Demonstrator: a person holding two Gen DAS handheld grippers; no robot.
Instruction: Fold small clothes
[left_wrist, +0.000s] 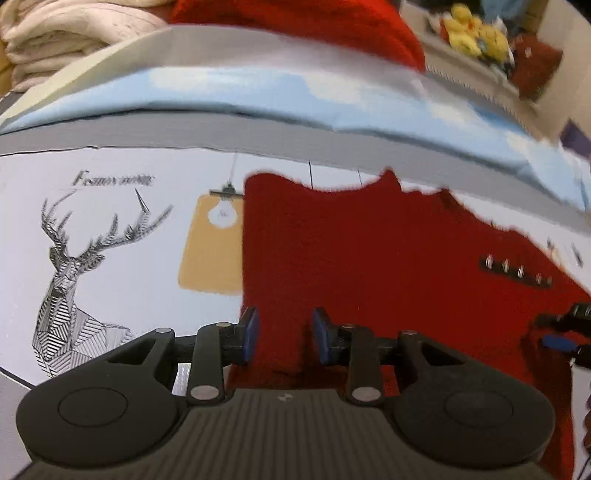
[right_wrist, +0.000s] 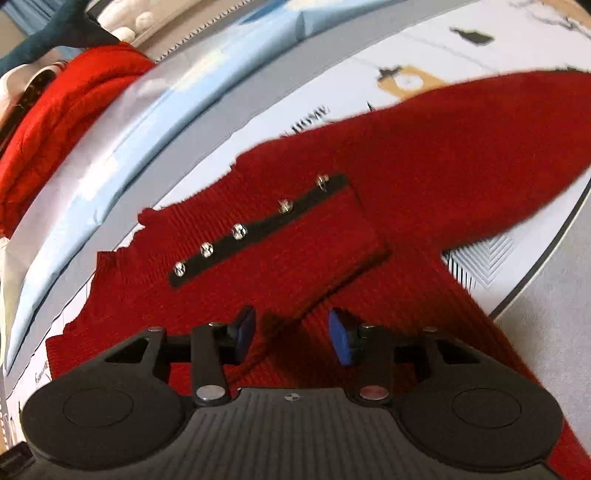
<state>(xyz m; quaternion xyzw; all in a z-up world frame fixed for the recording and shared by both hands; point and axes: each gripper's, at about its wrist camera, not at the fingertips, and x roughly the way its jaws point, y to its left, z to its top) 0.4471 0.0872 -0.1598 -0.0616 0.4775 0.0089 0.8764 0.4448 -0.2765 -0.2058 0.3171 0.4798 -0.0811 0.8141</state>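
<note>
Over red sweater (right_wrist: 406, 155), right claw (right_wrist: 291, 336) empty.

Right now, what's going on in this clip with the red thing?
A person with a gripper in each hand is folding a small red knit garment spread on a printed mat. A flap carrying a black strip of shiny buttons lies folded over it. The right gripper stands open just above the knit, holding nothing. The left gripper hangs over the garment's edge with its jaws apart; whether they pinch fabric is unclear.
</note>
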